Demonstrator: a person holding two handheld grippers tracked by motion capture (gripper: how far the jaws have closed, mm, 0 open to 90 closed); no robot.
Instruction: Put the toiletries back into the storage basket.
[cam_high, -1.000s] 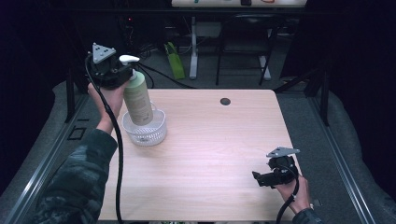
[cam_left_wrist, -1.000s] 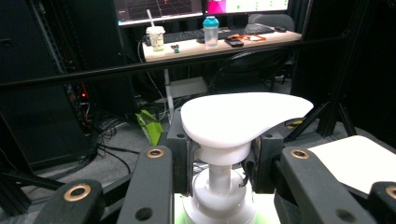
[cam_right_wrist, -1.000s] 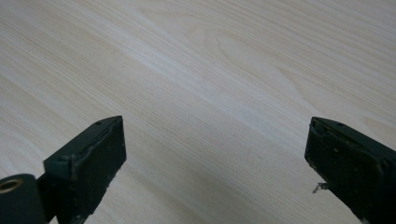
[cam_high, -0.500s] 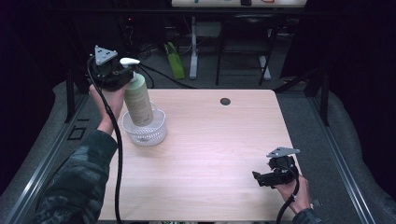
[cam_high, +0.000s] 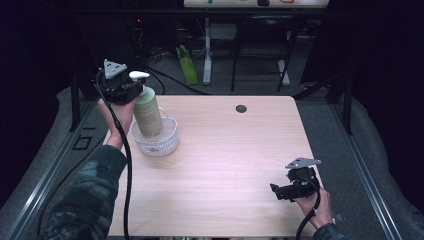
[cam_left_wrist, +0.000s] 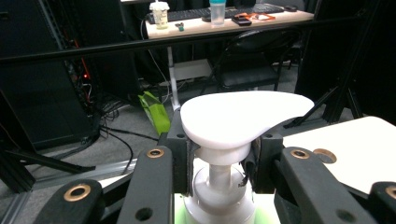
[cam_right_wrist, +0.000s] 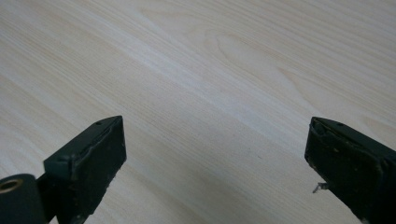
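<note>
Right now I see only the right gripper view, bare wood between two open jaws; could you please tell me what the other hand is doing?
Observer: The left gripper is shut on the neck of a green pump bottle, just under its white pump head.
Operator: Thank you. Where is the bottle standing?
Observer: Its base sits inside a white mesh basket near the table's left edge.
Operator: And where is my gripper?
Observer: The right gripper is near the table's front right corner.

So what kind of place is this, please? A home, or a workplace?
Most likely a lab or workshop, not a home. A bare wooden table stands inside a dark metal frame, cables lie on the floor behind it, and a desk with a keyboard and cups stands further back.
</note>
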